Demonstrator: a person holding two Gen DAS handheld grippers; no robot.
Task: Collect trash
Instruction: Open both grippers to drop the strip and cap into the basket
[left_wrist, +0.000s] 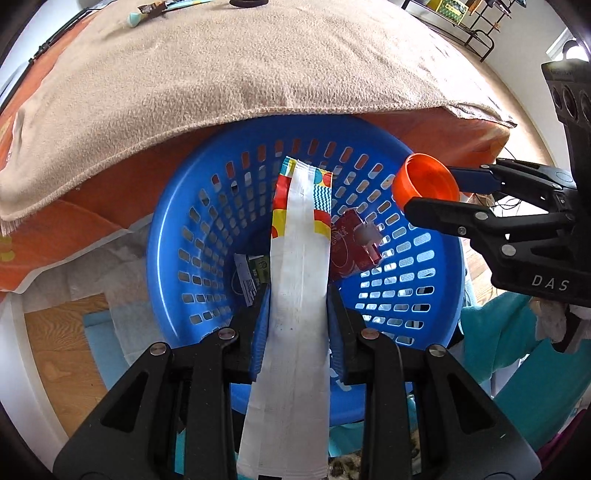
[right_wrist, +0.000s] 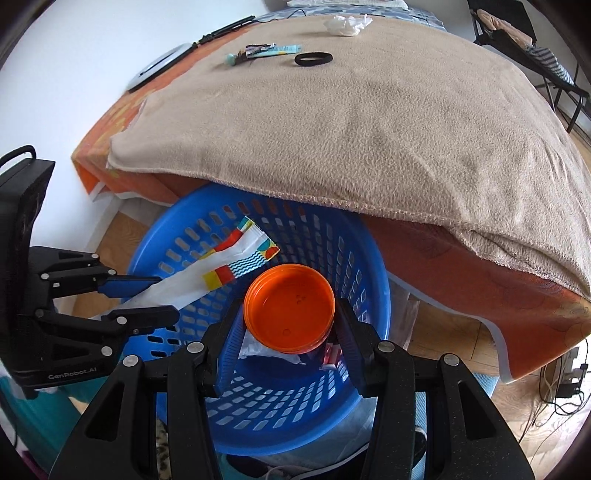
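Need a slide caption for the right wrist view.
Right claw holds orange lid over blue basket; left claw grips printed wrapper alongside.

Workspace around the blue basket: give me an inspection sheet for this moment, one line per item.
Surface: beige blanket over an orange cover.
Job's things: blue basket on the floor against that edge, holding a red packet and dark scraps; long wrapper; orange lid.
Clutter: black ring, teal wrapper and white crumpled wad on the blanket's far side.
Grippers: left claw shut on the wrapper, right claw shut on the lid, both above the basket.
Cables: tangle on the floor.
Surroundings: wooden floor, white wall, black rack.
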